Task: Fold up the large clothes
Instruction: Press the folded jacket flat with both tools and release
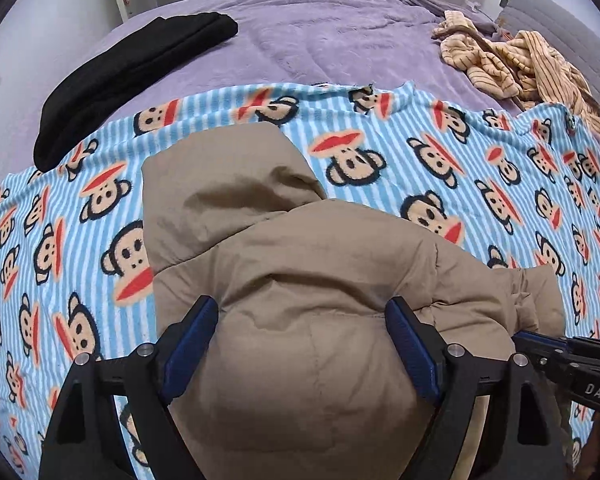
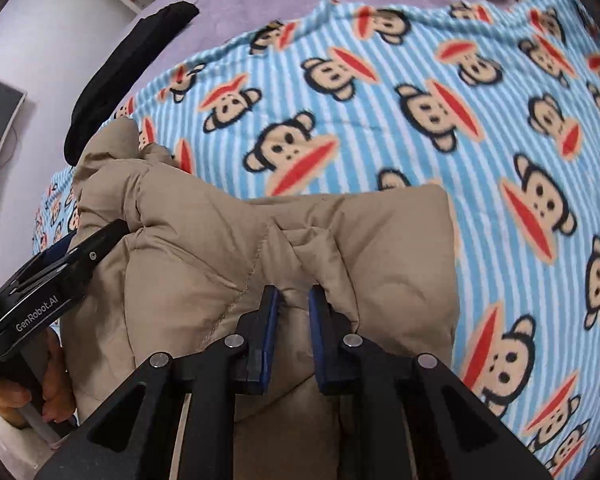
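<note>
Right wrist view: the right gripper point(image 2: 294, 300) is pinching a gathered ridge of the tan padded hooded jacket point(image 2: 260, 240), its blue pads nearly together with a fold of fabric caught between them.
Left wrist view: the left gripper point(image 1: 302, 320) is standing wide, its blue fingers point(image 1: 192, 340) straddling a thick bulge of the same jacket point(image 1: 300, 280); I judge it is clamping that bulk, though real pad pressure is hard to confirm.
Jacket's place: it is lying on the near part of the blue-and-white striped fleece blanket printed with monkey faces point(image 1: 380, 152), hood pointing far and left.
Step in hand: judging from both grips, the near edge is being gathered for a fold toward the far side.
Doing it well: both grippers should be travelling together at an even height, so the padded layers are rolling over in one sheet and not twisting.
Grip advice: the narrow pinch is holding only a thin ridge, so a slow pull is safer than a jerk.
Jacket material: matte woven shell, puffy filling, stitched quilt seams, soft rounded creases.
Blanket texture: fuzzy, napped pile, gently wavy at its far edge.
Bed cover: the lilac plush bedspread point(image 1: 320, 32) is lying beneath, brushed and rumpled.
Other cloth: a folded black garment point(image 1: 140, 68) is resting far left; a crumpled tan striped garment point(image 1: 520, 64) is heaped far right.
</note>
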`<state>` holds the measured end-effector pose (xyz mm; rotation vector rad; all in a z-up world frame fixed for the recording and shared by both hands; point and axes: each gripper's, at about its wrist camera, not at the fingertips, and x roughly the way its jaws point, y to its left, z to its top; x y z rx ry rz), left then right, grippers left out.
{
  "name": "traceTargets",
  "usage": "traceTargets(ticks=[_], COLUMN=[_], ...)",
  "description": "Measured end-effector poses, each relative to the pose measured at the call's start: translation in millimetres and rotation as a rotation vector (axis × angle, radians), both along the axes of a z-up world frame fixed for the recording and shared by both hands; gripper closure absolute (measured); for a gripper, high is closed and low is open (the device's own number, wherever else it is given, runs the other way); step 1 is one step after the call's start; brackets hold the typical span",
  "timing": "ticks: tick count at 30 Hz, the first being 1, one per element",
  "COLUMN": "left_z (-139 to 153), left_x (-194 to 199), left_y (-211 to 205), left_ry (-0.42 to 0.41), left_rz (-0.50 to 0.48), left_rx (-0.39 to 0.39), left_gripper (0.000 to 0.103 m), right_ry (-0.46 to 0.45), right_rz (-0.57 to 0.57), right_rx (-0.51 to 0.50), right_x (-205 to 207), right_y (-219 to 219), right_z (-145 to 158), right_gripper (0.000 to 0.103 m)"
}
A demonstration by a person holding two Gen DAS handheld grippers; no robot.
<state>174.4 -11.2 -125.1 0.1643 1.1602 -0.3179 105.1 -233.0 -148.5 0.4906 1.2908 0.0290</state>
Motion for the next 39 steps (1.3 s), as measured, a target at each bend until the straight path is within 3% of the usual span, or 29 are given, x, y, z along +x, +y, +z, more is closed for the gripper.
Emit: traceTargets(ticks=[3, 10, 13, 17, 24, 32, 36, 38, 39], left_z=[0.0, 3.2, 21.0, 42.0, 27.3, 53.3, 70.3, 77.4, 81.7], left_x=[-0.4, 1.9, -6.9, -41.7, -108.9, -135.2, -140.0, -141.9, -143.7], left_y=[4.3, 9.5, 24.8, 54.3, 79.9, 87.5, 96.9, 101.5, 104.0], left_ry=[0.008, 0.029, 0.041, 0.009, 0.11, 0.095, 0.073, 0.066, 0.054], left_rz=[0.004, 0.032, 0.048, 0.062, 0.077, 0.06, 0.071, 0.076, 0.085], left_rx=[-0.007, -0.008, -0.041, -0.031, 0.003, 0.035, 0.013, 0.003, 0.004], left_gripper=[0.017, 0.017, 0.017, 0.017, 0.017, 0.017, 0.017, 0.001, 0.0], right_ry=[0.01, -0.034, 0.005, 0.044, 0.078, 0.065, 0.068, 0.075, 0.077], right_rz=[-0.015, 0.061, 0.101, 0.041, 0.026, 0.016, 0.003, -0.01, -0.016], right_rx=[0.034, -0.051, -0.064, -0.013, -0.021, -0.073, -0.08, -0.078, -0.074], right_x=[-13.5, -69.1, -90.4, -104.4, -110.8, -128.8, -142.1, -147.6, -150.2], right_y=[-9.0, 9.8, 21.9, 17.9, 25.0, 35.1, 38.2, 38.0, 38.0], right_z=[10.8, 61.4, 58.0, 44.1, 27.7, 58.7, 71.8, 76.2, 78.2], right_gripper=[0.088, 0.085, 0.083, 0.083, 0.082, 0.082, 0.082, 0.082, 0.082])
